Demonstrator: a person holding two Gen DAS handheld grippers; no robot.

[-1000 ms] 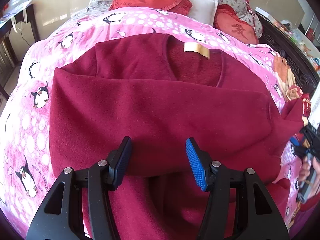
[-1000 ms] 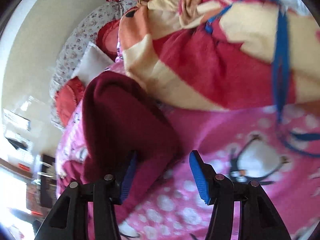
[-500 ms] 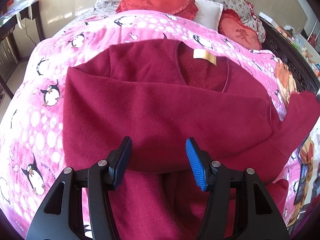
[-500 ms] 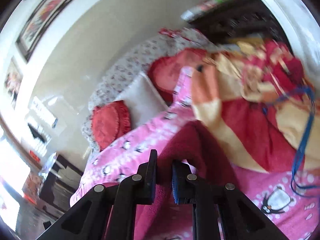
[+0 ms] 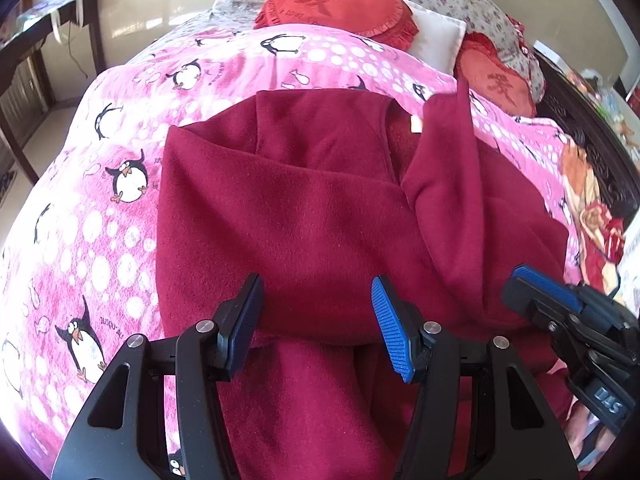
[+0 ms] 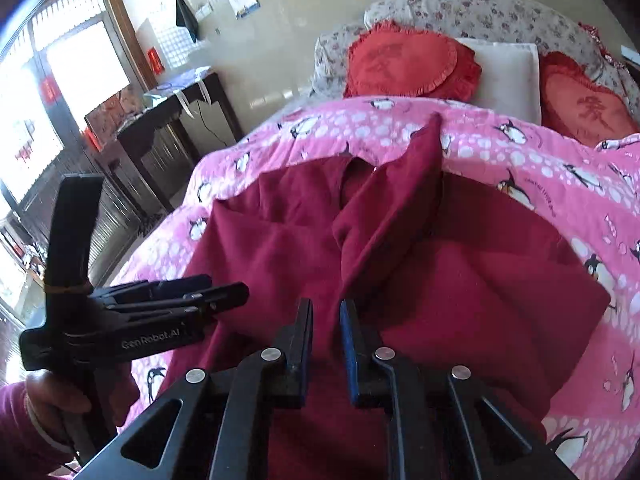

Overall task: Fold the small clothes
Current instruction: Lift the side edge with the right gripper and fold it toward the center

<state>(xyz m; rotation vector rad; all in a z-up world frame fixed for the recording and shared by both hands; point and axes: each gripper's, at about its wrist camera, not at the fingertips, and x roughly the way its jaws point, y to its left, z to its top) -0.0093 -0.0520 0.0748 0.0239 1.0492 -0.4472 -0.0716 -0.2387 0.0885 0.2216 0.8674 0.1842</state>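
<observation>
A dark red fleece sweater (image 5: 304, 216) lies on a pink penguin blanket (image 5: 100, 184), its left sleeve folded across the chest. My left gripper (image 5: 316, 316) is open and empty, hovering over the sweater's middle. My right gripper (image 6: 326, 320) is shut on the right sleeve (image 6: 396, 204), which is drawn taut and lifted over the sweater toward the collar. The sleeve also shows in the left wrist view (image 5: 448, 168), with my right gripper at the right edge (image 5: 540, 284). In the right wrist view my left gripper (image 6: 224, 294) shows at the left.
Red heart cushions (image 5: 332, 0) and a white pillow (image 5: 438, 38) lie at the bed's head. A striped red and cream garment (image 5: 592, 208) lies at the bed's right side by a dark wooden frame. A dark side table (image 6: 172, 120) stands left of the bed.
My right gripper closed on the right sleeve and carried it up and leftward over the sweater. My left gripper stayed open and drew back a little.
</observation>
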